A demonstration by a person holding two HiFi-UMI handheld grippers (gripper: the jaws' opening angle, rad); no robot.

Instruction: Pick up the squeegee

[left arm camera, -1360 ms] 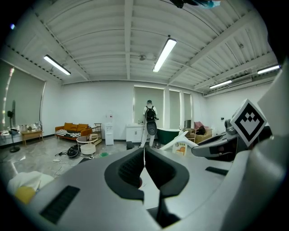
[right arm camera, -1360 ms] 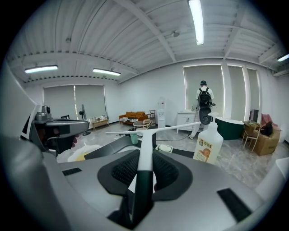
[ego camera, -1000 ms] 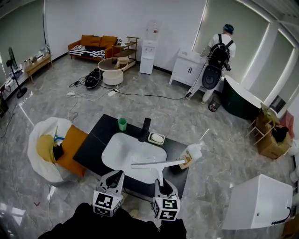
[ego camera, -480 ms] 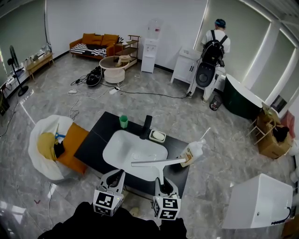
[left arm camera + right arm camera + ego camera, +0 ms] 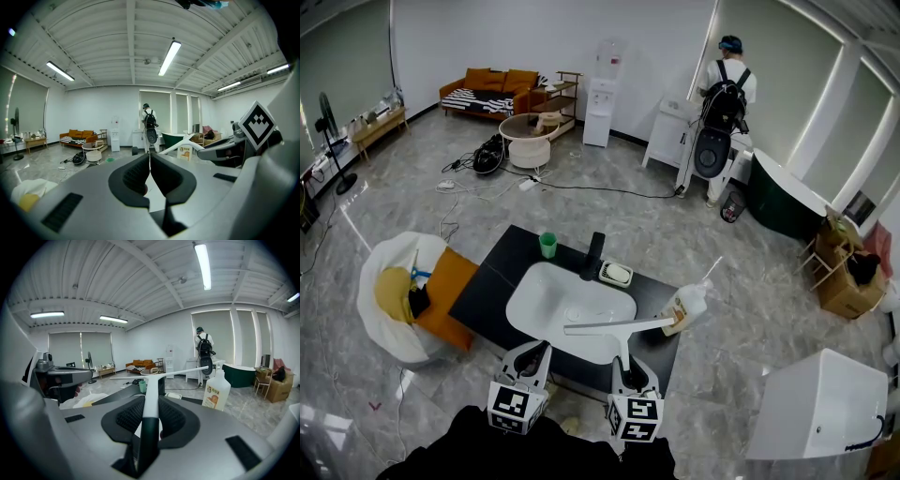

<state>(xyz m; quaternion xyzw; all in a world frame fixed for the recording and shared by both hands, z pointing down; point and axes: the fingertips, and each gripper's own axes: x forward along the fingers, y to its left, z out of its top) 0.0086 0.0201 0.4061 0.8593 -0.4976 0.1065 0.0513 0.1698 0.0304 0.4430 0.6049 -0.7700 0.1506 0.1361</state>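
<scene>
The squeegee point(image 5: 617, 328) is white with a long blade and a dark-ended handle. My right gripper point(image 5: 627, 373) is shut on its handle and holds it above the white sink basin point(image 5: 546, 298). In the right gripper view the handle point(image 5: 151, 404) runs straight up between the pads, with the blade point(image 5: 159, 374) crosswise at its top. My left gripper point(image 5: 529, 360) hovers at the counter's near edge, its jaws shut with nothing between them point(image 5: 149, 169). The squeegee blade point(image 5: 180, 143) shows at the right of the left gripper view.
A black counter point(image 5: 487, 283) carries a green cup point(image 5: 547, 245), a black faucet point(image 5: 593, 256), a soap dish point(image 5: 615, 274) and a white spray bottle point(image 5: 686, 307). A white chair with an orange cushion point(image 5: 408, 296) stands at the left. A person with a backpack point(image 5: 724, 94) stands far off.
Both grippers and the squeegee have stayed put. The far person has shifted slightly left and farther back.
</scene>
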